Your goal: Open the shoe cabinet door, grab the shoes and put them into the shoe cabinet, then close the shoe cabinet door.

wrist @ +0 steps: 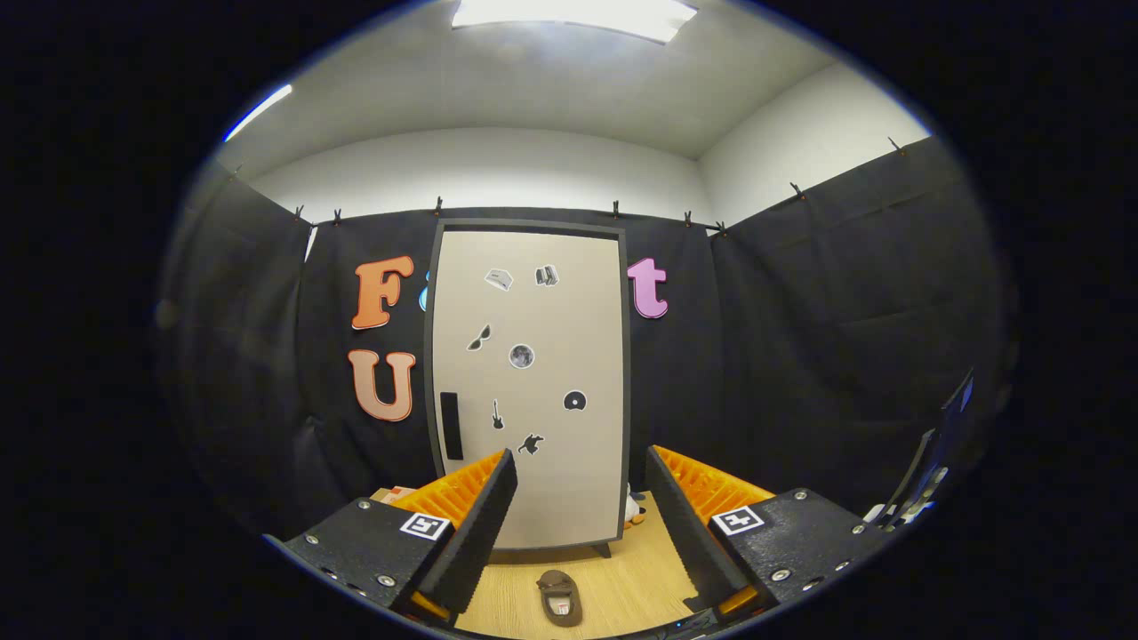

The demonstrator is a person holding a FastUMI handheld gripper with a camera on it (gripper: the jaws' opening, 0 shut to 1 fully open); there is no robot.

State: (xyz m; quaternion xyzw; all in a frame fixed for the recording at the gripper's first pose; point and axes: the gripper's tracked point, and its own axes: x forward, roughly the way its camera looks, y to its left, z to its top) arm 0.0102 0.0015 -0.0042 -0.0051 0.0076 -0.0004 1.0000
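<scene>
A tall shoe cabinet (530, 382) stands against the booth wall, its pale door shut and dotted with small stickers. A dark handle (451, 425) sits low on the door's left side. On the wooden floor a brown shoe (560, 596) lies between my fingers, closer to me than the cabinet. My gripper (580, 520) is open, fingers wide apart with nothing held, some way back from the door.
A small white and orange object (633, 508) peeks out at the cabinet's lower right corner. A light-coloured box corner (397, 492) shows behind my left finger. At the far right stands dark equipment (933, 462). Black cloth walls close in on both sides.
</scene>
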